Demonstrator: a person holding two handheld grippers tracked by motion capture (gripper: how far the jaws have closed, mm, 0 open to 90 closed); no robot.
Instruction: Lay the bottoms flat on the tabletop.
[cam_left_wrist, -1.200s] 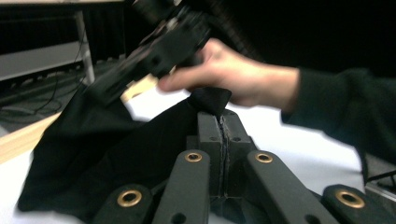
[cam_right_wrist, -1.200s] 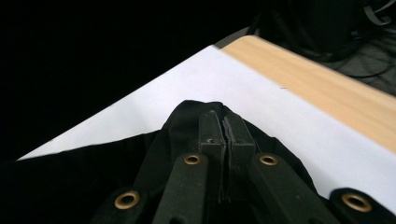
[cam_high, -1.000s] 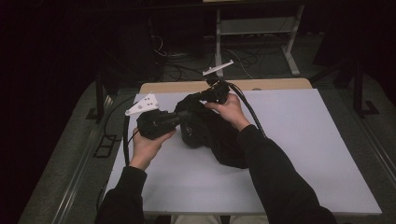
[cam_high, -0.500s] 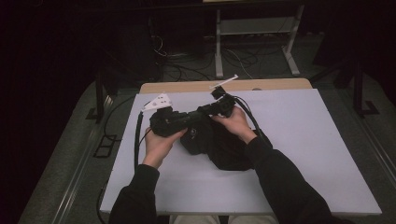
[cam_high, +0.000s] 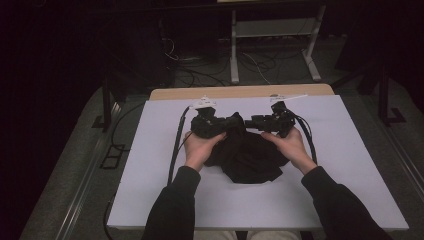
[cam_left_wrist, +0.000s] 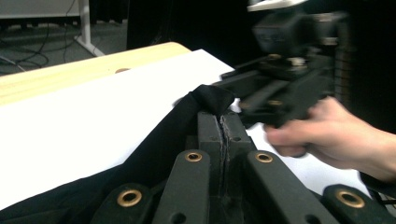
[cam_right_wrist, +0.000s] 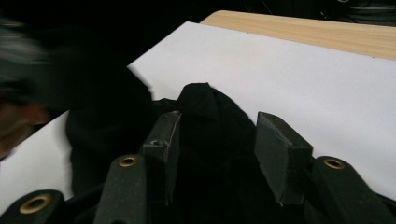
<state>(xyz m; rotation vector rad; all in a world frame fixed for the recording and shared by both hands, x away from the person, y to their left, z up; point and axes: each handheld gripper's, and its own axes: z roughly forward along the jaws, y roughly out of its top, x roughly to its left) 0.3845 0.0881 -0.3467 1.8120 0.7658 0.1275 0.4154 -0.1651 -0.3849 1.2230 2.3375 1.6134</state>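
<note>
The left gripper (cam_high: 235, 121), a little above the middle of the high view, has its jaws pressed together on a pinch of the black cloth (cam_high: 247, 155). In the left gripper view the two pads meet at the lower middle of the frame with only a thin seam between them, and a fold of the cloth (cam_left_wrist: 205, 100) pokes up just past their tips.

The right gripper (cam_high: 250, 122) sits just to the right of it in the high view, both tips pointing in toward each other, close together over the top edge of the cloth. Its jaws have just been opening. In the right gripper view they stand apart at the bottom of the frame, with a hump of the cloth (cam_right_wrist: 205, 116) lying between them; the pads are not pressing on it.

The rest of the cloth lies crumpled on the white table (cam_high: 150, 165), spreading from the gripper tips down toward the lower middle of the high view, between the person's two hands.
</note>
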